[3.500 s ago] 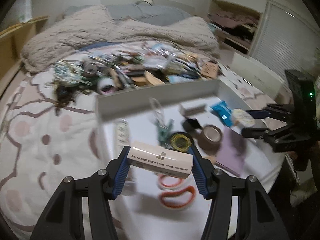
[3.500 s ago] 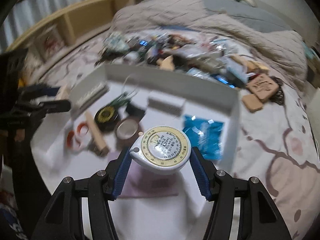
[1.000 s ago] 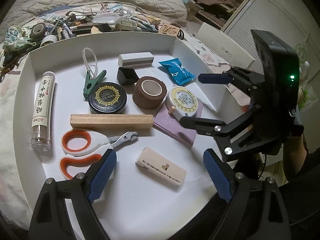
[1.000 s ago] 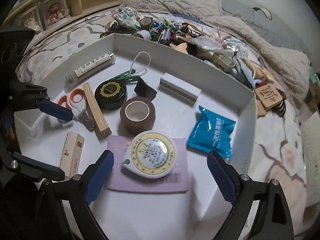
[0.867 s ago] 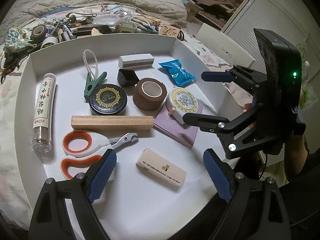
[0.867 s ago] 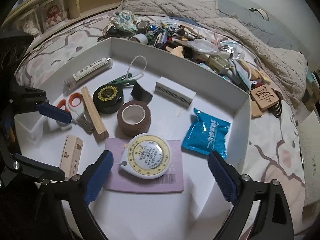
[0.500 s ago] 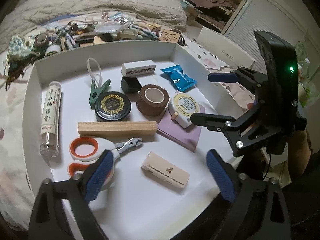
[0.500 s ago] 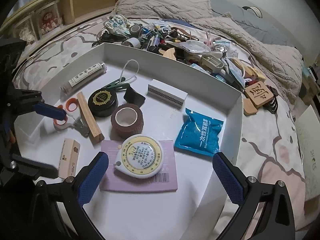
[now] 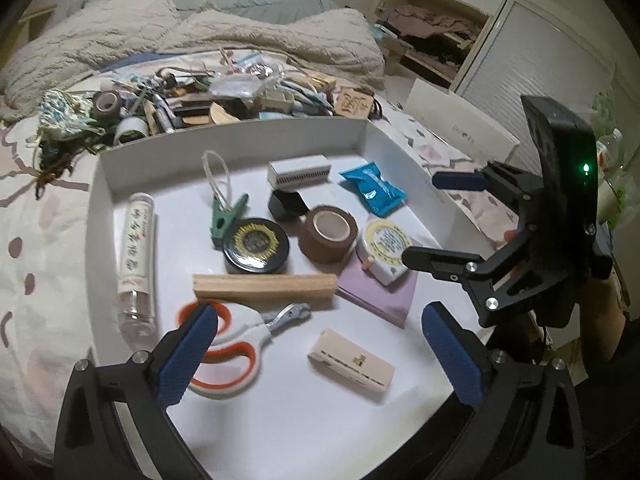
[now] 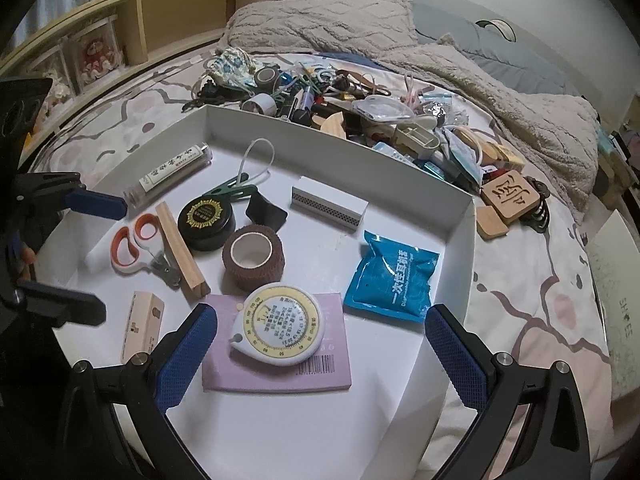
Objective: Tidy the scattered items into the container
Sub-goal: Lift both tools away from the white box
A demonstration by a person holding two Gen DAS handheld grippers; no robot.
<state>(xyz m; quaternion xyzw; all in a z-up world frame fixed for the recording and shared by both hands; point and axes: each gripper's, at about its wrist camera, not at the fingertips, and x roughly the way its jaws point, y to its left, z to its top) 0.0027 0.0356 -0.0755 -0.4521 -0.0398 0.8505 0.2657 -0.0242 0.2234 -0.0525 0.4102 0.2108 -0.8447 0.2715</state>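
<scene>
A white tray (image 9: 240, 136) on the bed holds several items. A beige box (image 9: 352, 362) lies free on the tray floor just beyond my left gripper (image 9: 318, 315), whose jaws are opening with nothing between them. The round tape measure (image 10: 280, 326) rests on a purple pad (image 10: 276, 376), a little ahead of my right gripper (image 10: 320, 316), which stands wide open and holds nothing. Behind the tray's far wall (image 10: 340, 148) lies a pile of scattered items (image 10: 360, 108). Each gripper also shows in the other's view: the right gripper (image 9: 428, 220), the left gripper (image 10: 106, 258).
In the tray: scissors (image 9: 224, 344), wooden block (image 9: 264, 286), black tin (image 9: 256, 246), brown tape roll (image 9: 328, 234), blue packet (image 10: 394, 276), labelled tube (image 9: 136, 248), green clip (image 9: 226, 216). Fleece blanket (image 10: 360, 28) beyond the pile; wooden shelf (image 10: 132, 28) at left.
Earlier the left gripper held the beige box and the right the tape measure; both now lie in the tray. Over the last second both jaws widened and the views tilted up slightly.
</scene>
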